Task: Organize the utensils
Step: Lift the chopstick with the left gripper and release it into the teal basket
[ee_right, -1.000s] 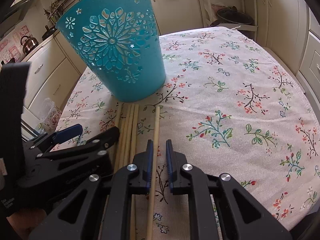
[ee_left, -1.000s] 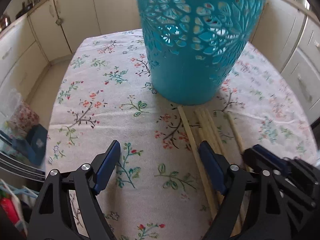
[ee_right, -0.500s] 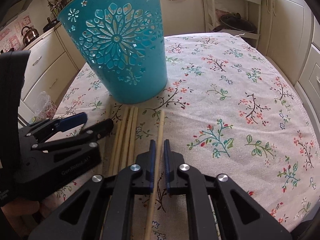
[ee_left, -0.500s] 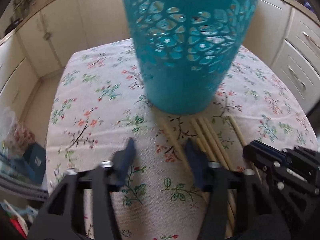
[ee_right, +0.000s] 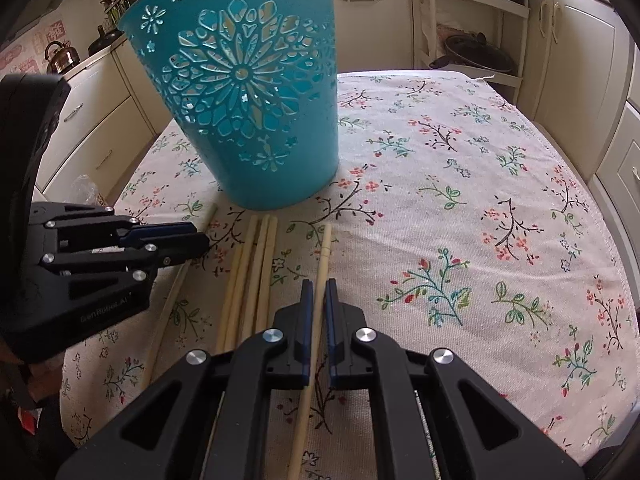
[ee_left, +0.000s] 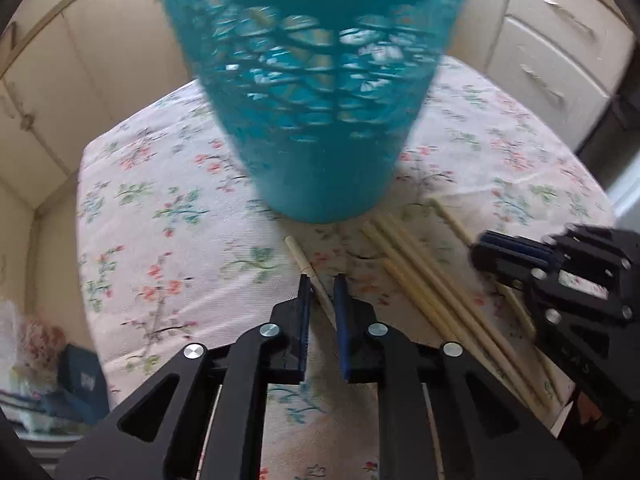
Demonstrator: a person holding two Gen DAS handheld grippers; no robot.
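A teal cut-out holder stands on the floral tablecloth; it also shows, blurred, in the left wrist view. Several wooden chopsticks lie in front of it. My left gripper is shut on the leftmost chopstick; it appears in the right wrist view too. My right gripper is shut on the rightmost chopstick and shows in the left wrist view. A bundle of chopsticks lies between them, also seen in the left wrist view.
Cream kitchen cabinets surround the table. A shelf rack with a pan stands behind it. A kettle sits on the left counter. The table's right edge drops off near the drawers.
My left gripper has closed from wide open onto the leftmost chopstick and moved toward the holder. My right gripper stays shut on its chopstick and has shifted slightly.
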